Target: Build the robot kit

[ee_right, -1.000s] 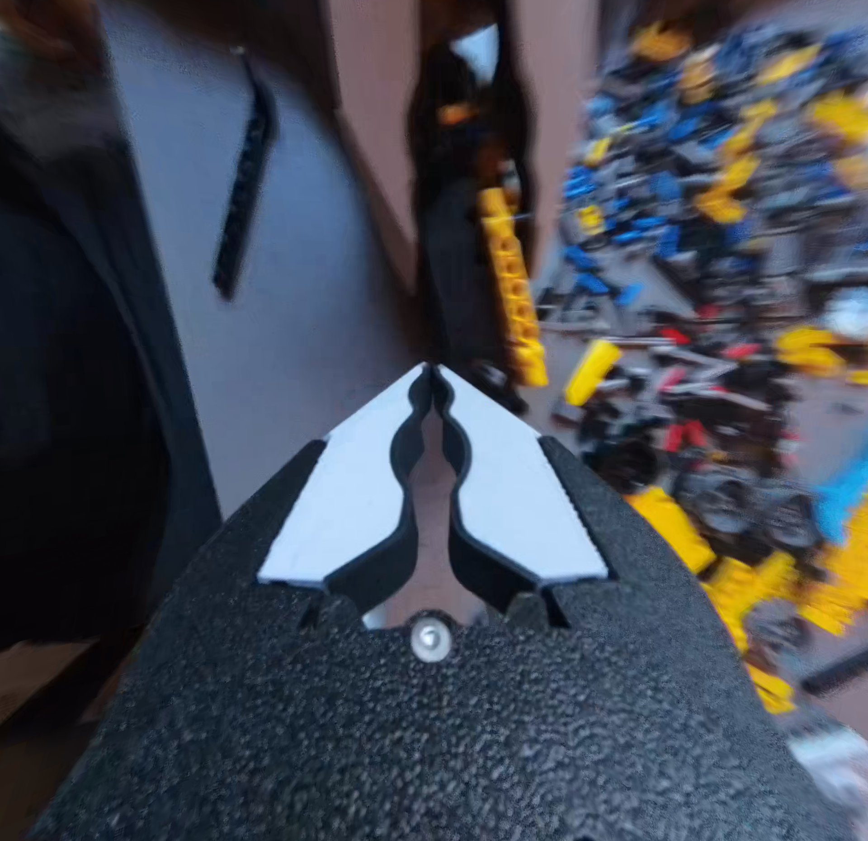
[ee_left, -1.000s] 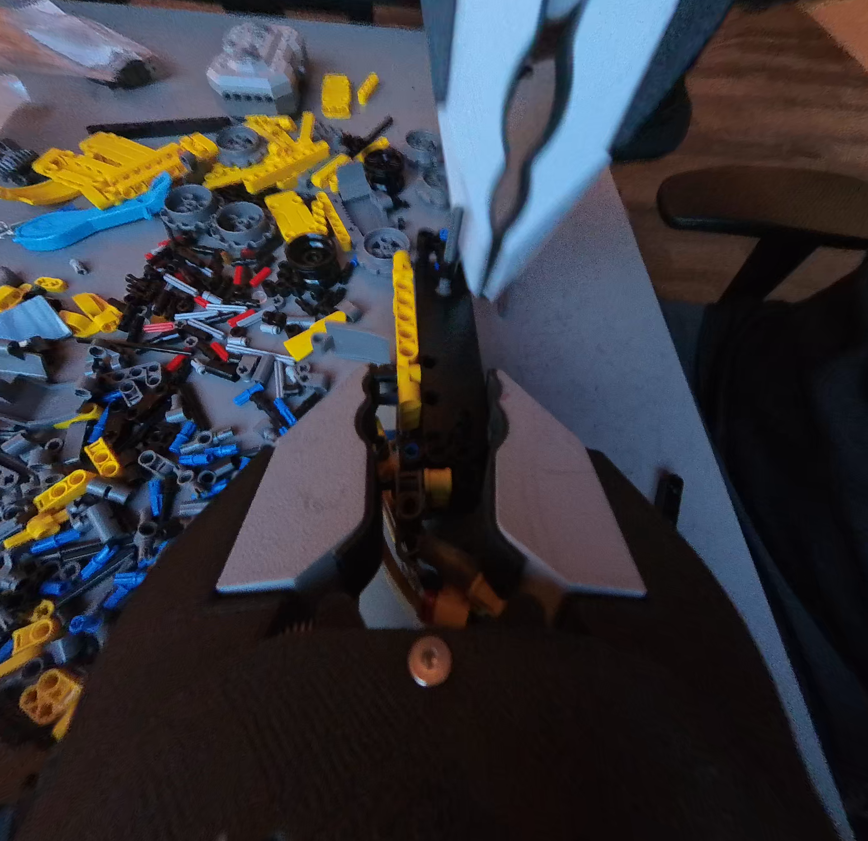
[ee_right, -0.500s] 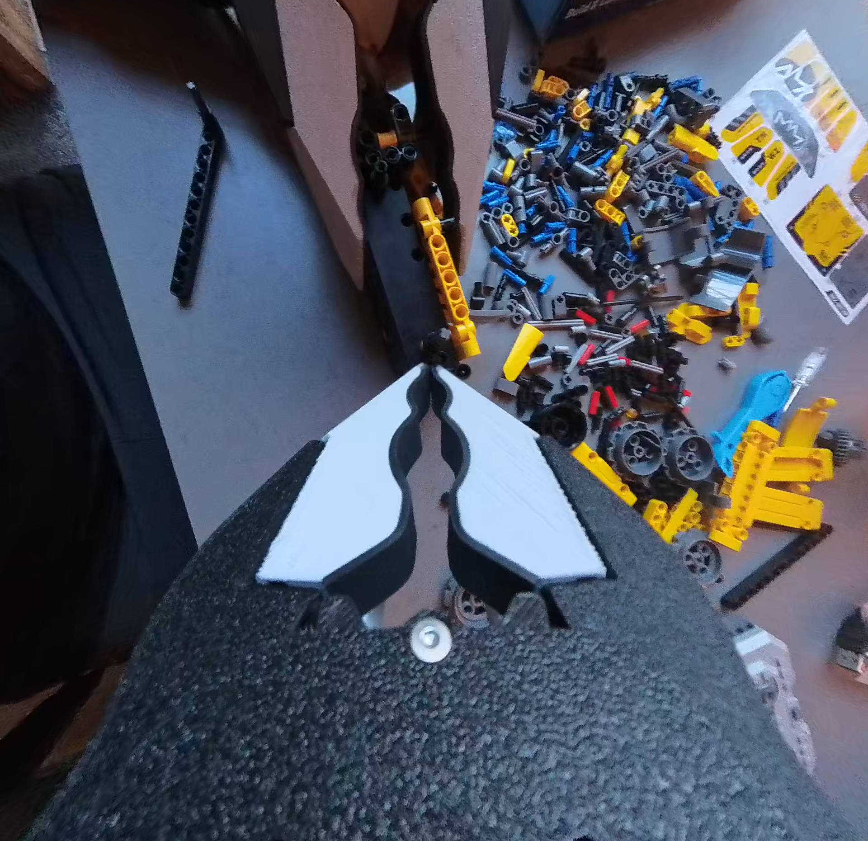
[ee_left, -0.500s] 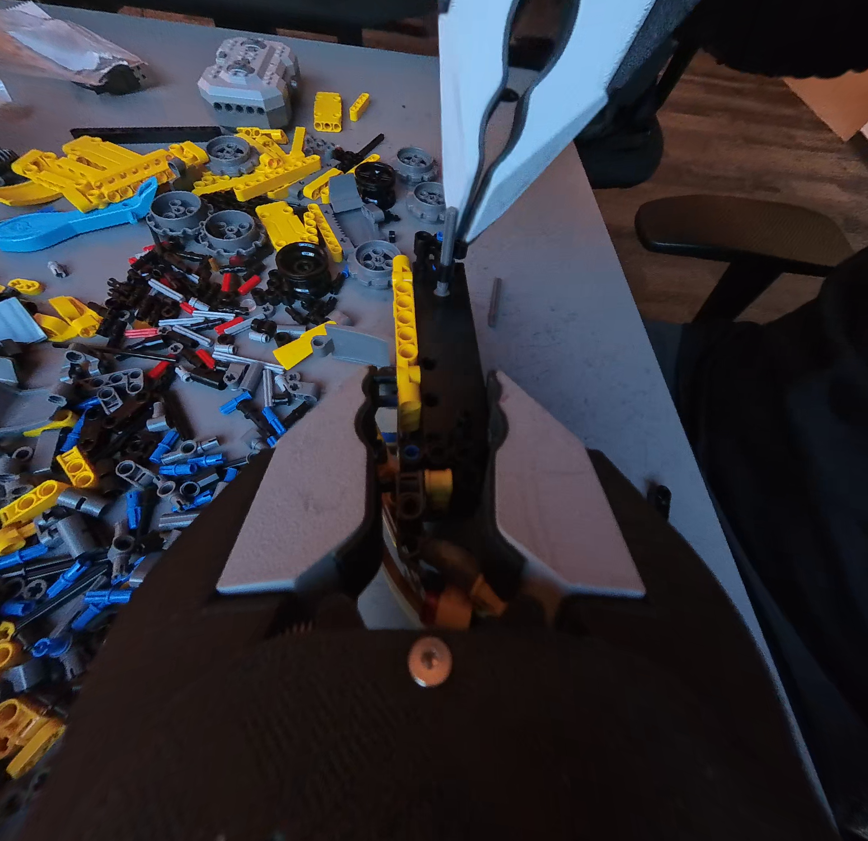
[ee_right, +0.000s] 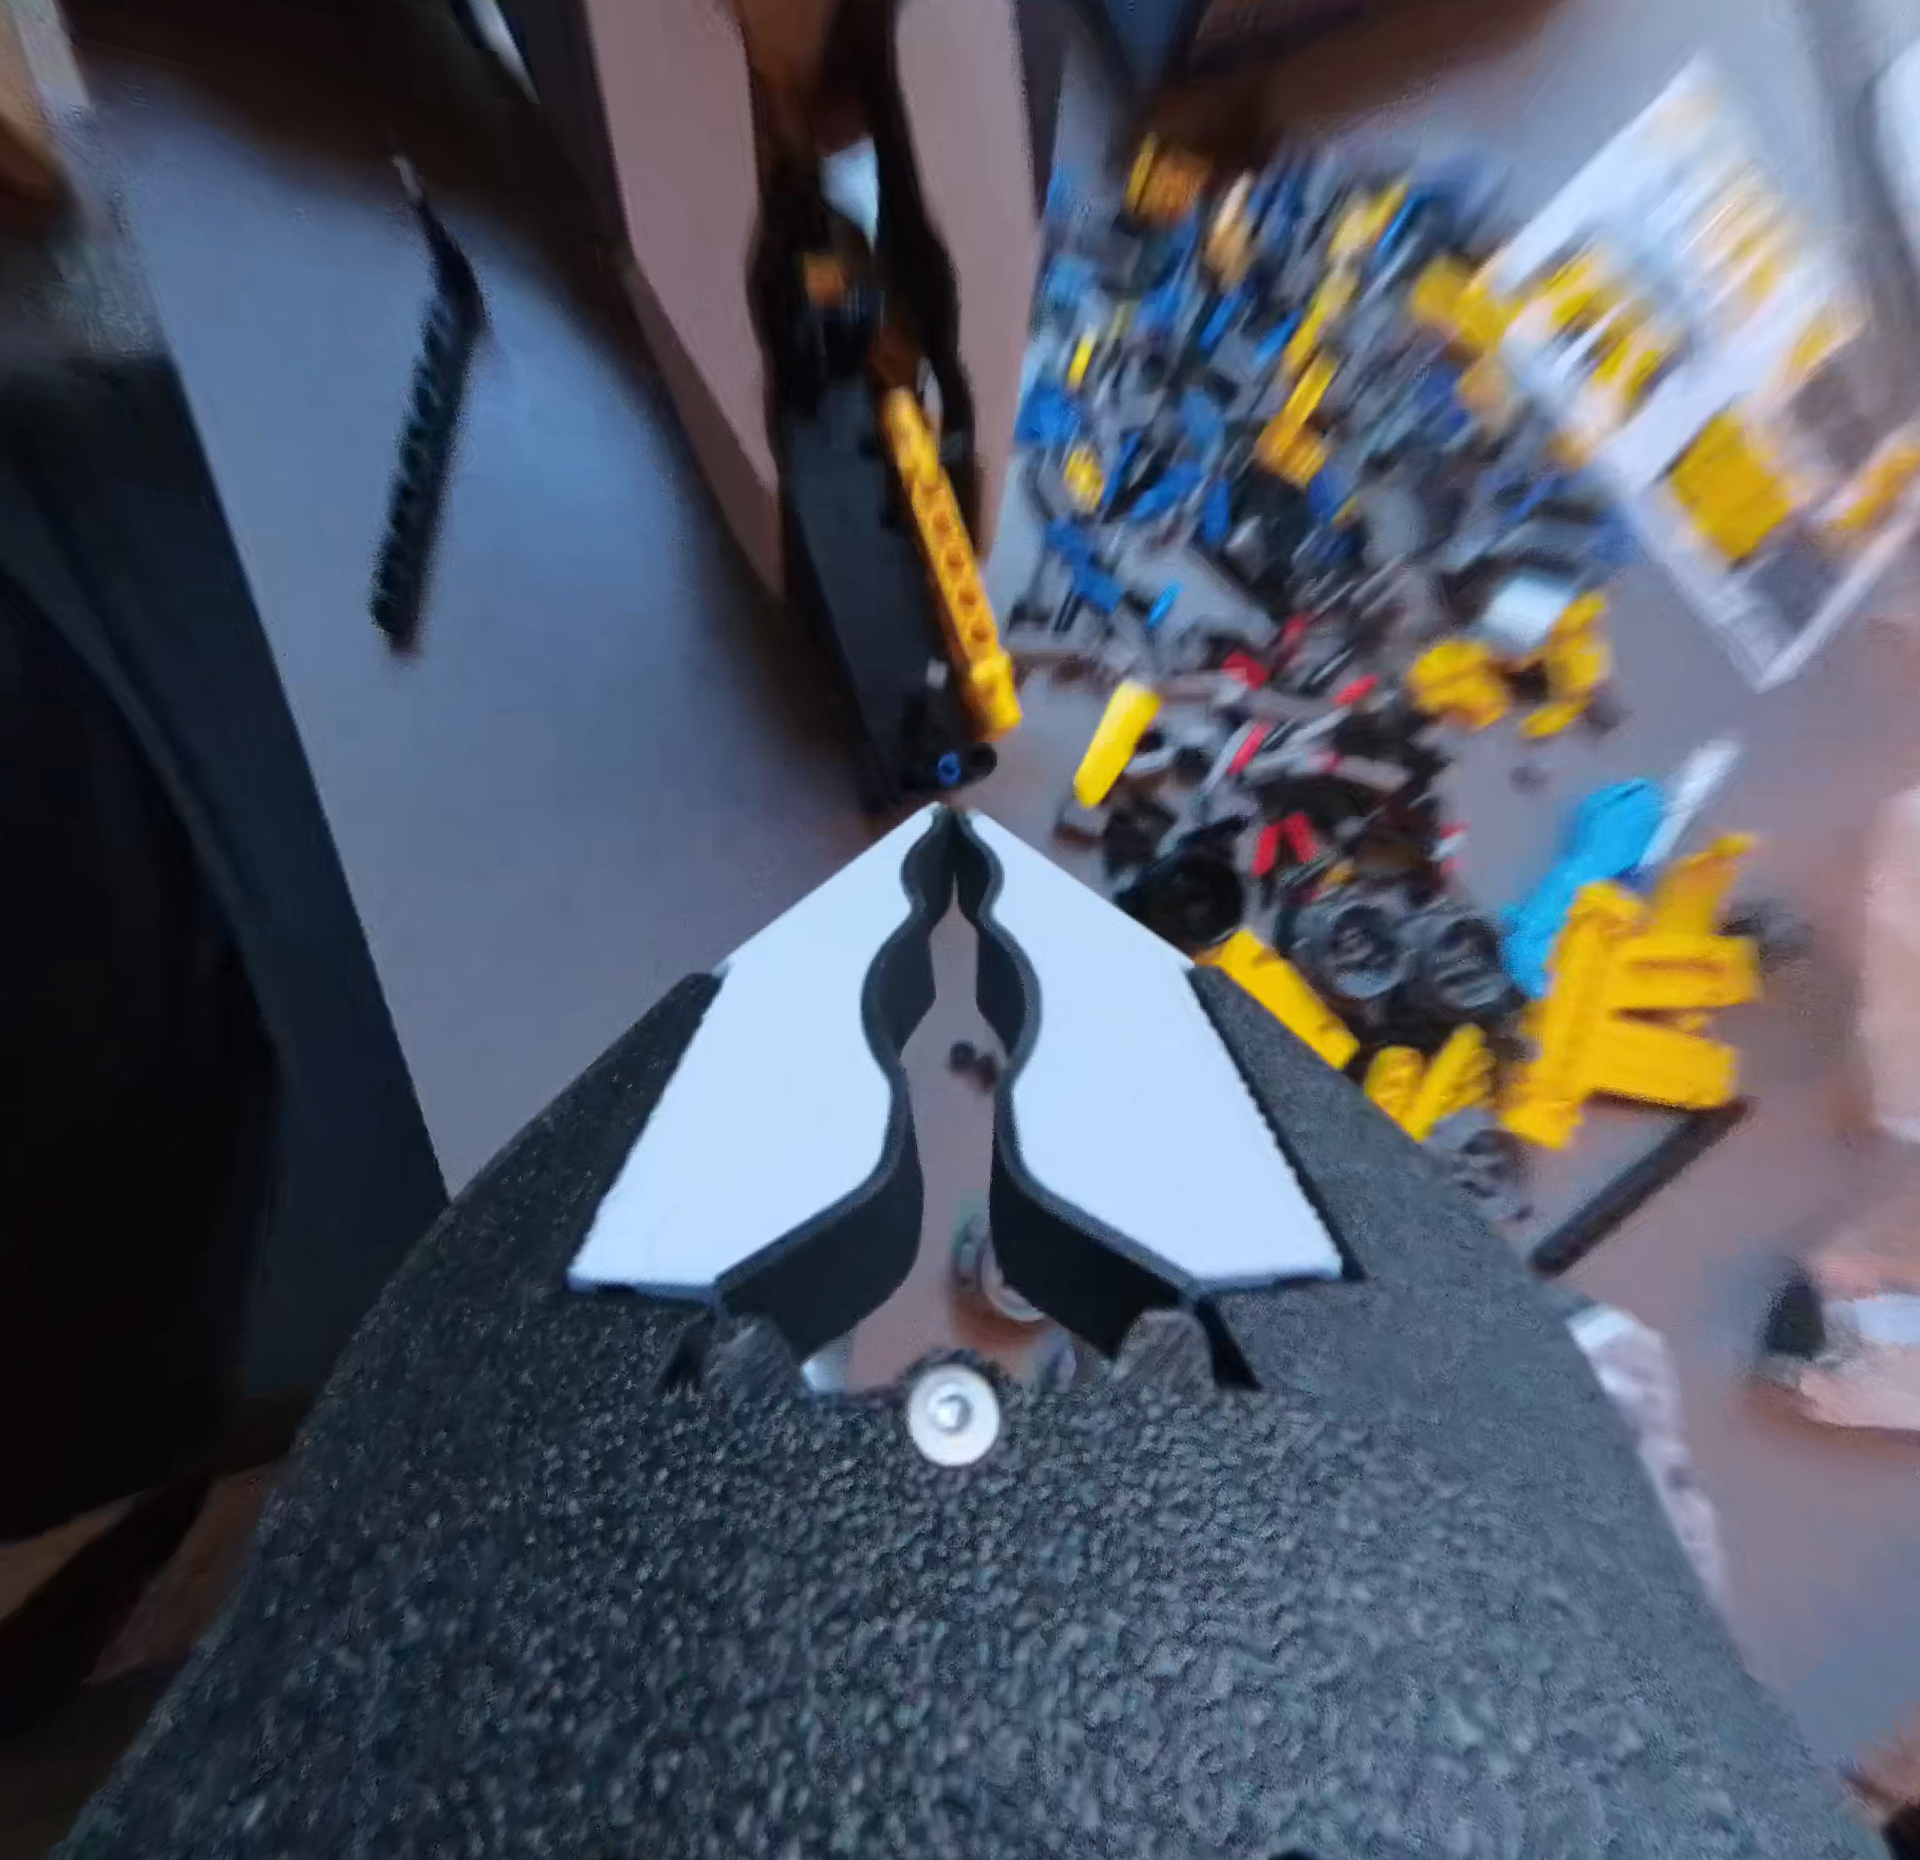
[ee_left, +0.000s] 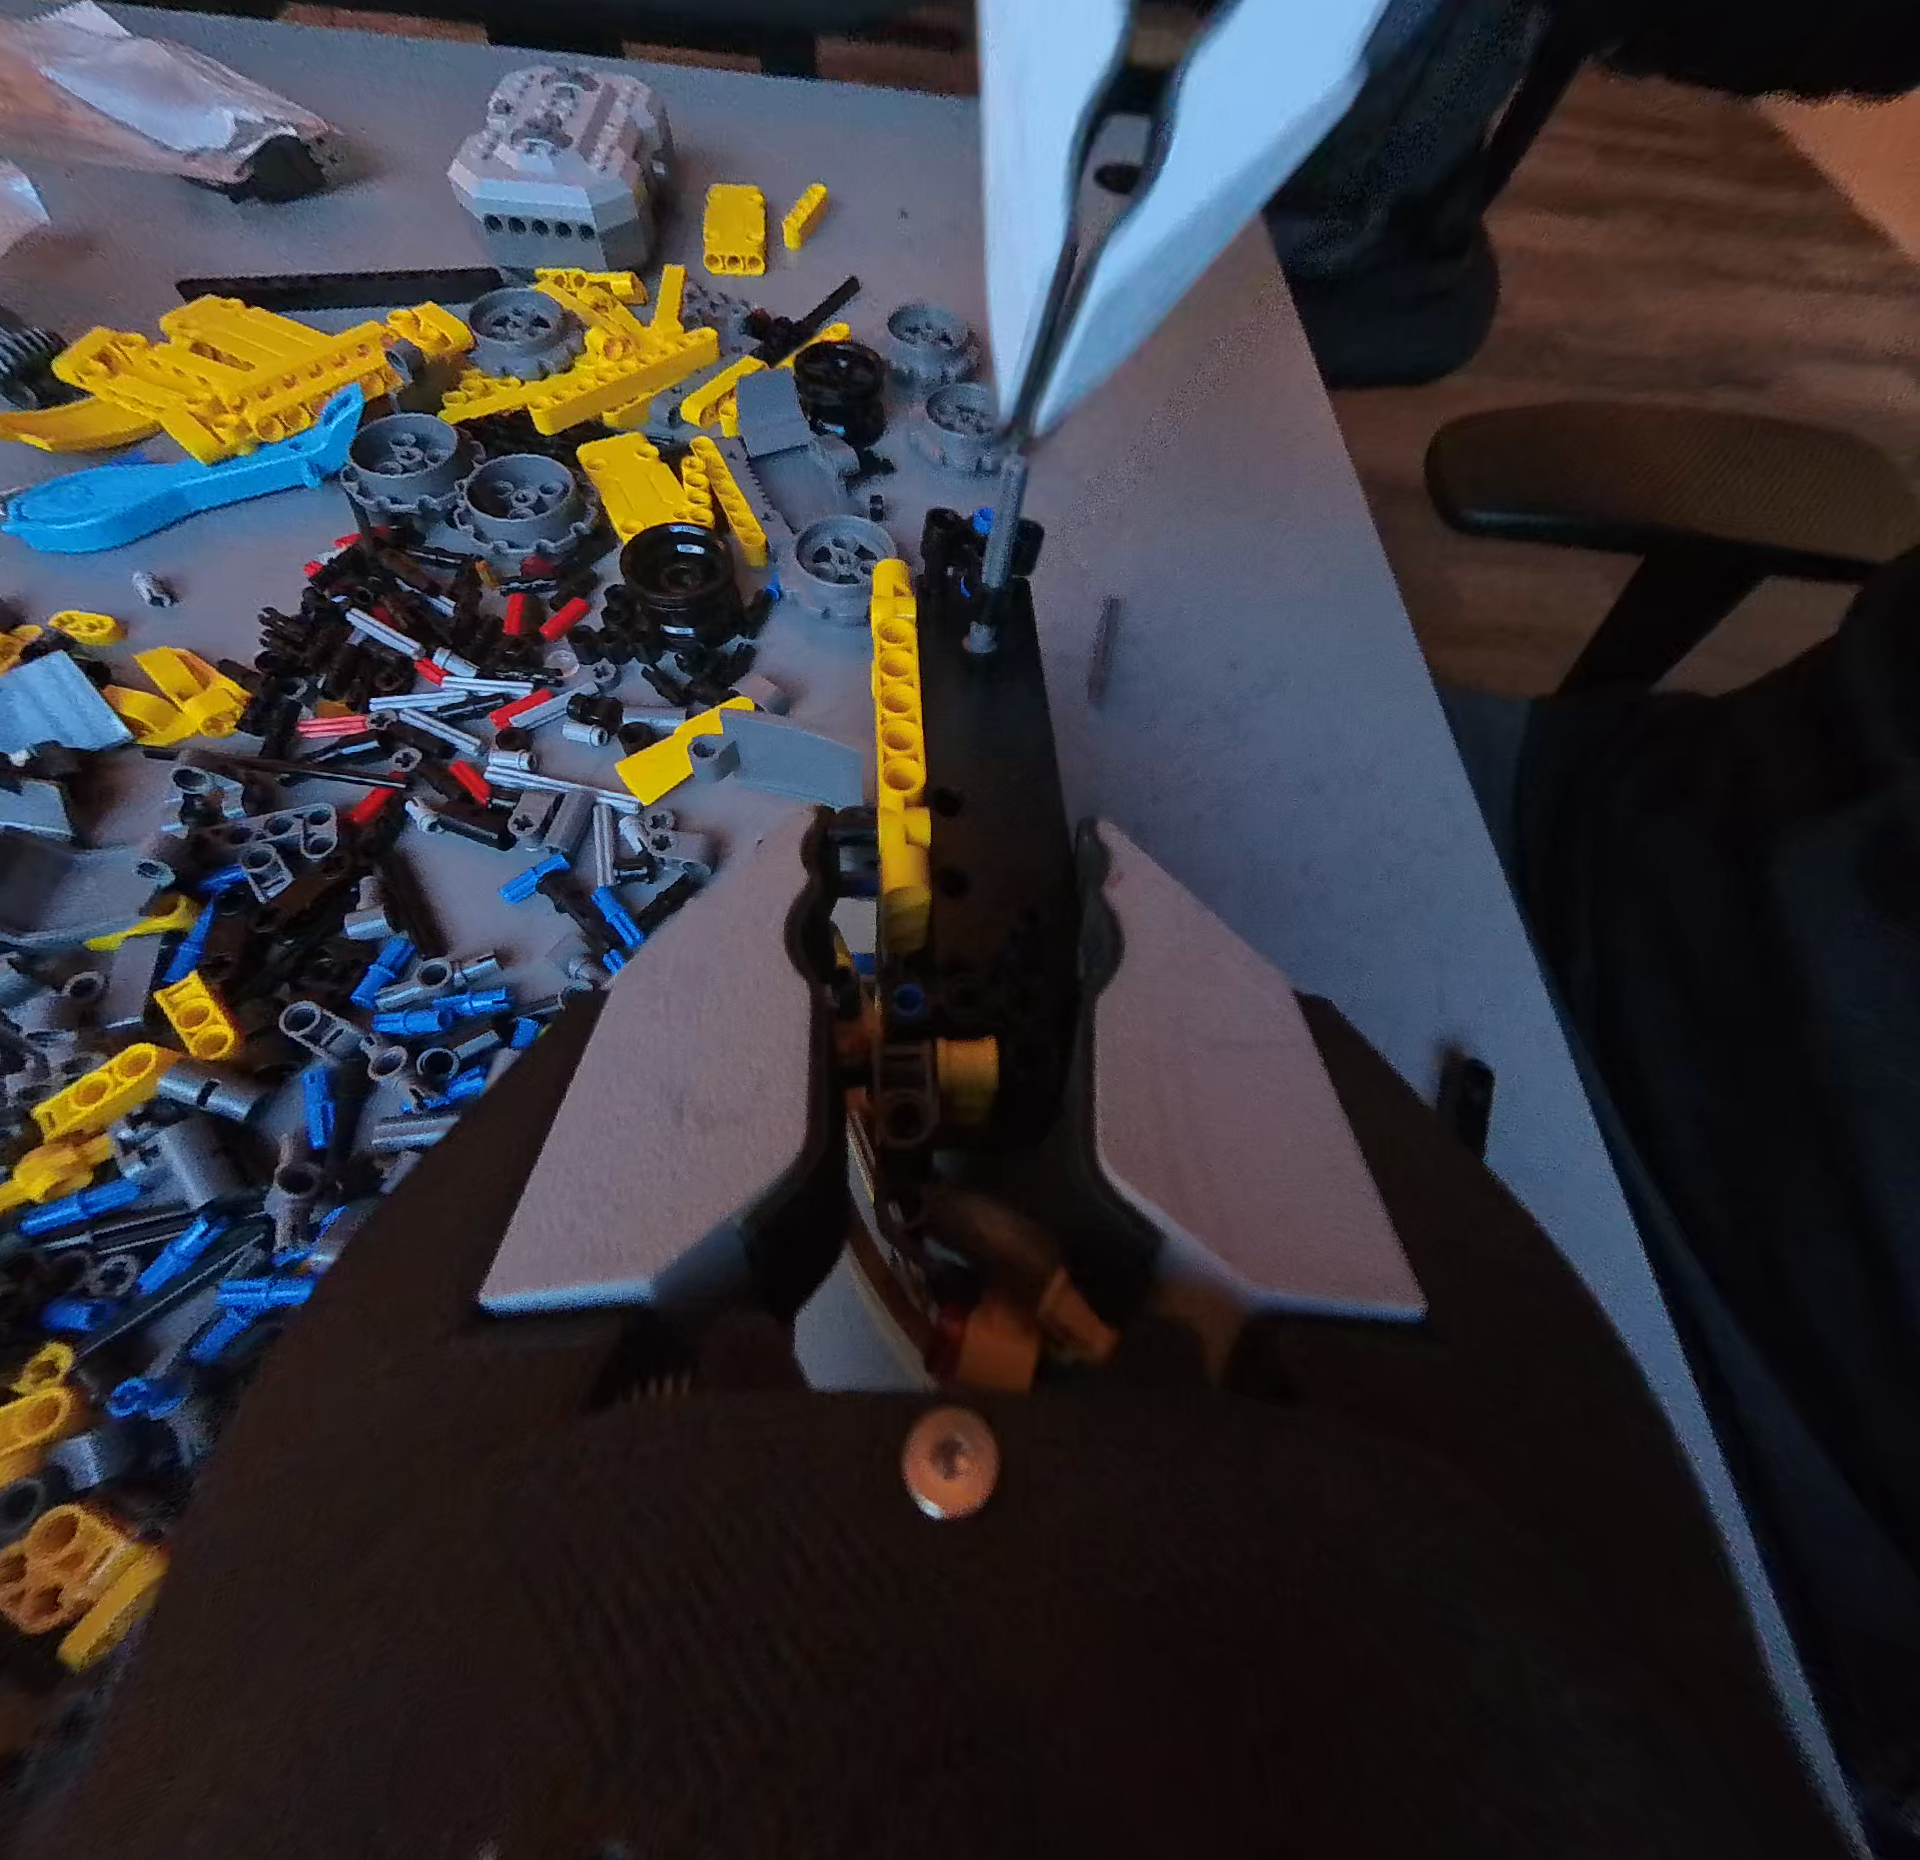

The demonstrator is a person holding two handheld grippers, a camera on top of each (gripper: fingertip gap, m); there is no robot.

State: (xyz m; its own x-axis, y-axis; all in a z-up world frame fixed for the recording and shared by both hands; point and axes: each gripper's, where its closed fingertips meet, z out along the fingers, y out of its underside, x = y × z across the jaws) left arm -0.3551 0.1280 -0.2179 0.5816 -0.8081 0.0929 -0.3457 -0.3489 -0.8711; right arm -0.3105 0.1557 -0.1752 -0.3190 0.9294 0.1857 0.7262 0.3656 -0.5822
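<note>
The left gripper (ee_left: 951, 875) has its fingers clamped on the near end of a long black-and-yellow brick-beam assembly (ee_left: 977, 771), which juts forward from the jaws and lies along the table close to its right edge. At the far tip of that assembly the right gripper (ee_left: 1023, 439) comes down from above with its white fingers (ee_left: 1174, 283) pinched together on a thin grey axle (ee_left: 1003, 543); the axle stands nearly upright with its lower end in or at a hole in the black beam, though how deep it sits cannot be told. The right wrist view is blurred and shows the same fingers closed tip to tip just short of the assembly's end (ee_right: 951, 761). The axle looks light, stiff and smooth, so it could slip or tilt in a tip grip; holding it high and square to the hole seems the safer hold. The assembly is rigid plastic but pinned together, likely to flex or pop apart if levered, so a grip across its thick near end suits it. To its left, loose pieces cover the table (ee_left: 1247, 771): grey wheel hubs (ee_left: 520, 491), a black tyre (ee_left: 681, 574), a blue curved piece (ee_left: 156, 491), yellow beams (ee_left: 239, 366), and blue, red and black pins. A short dark axle (ee_left: 1103, 647) lies alone near the right edge, and a long black beam (ee_right: 426, 408) lies apart beside the near edge.
</note>
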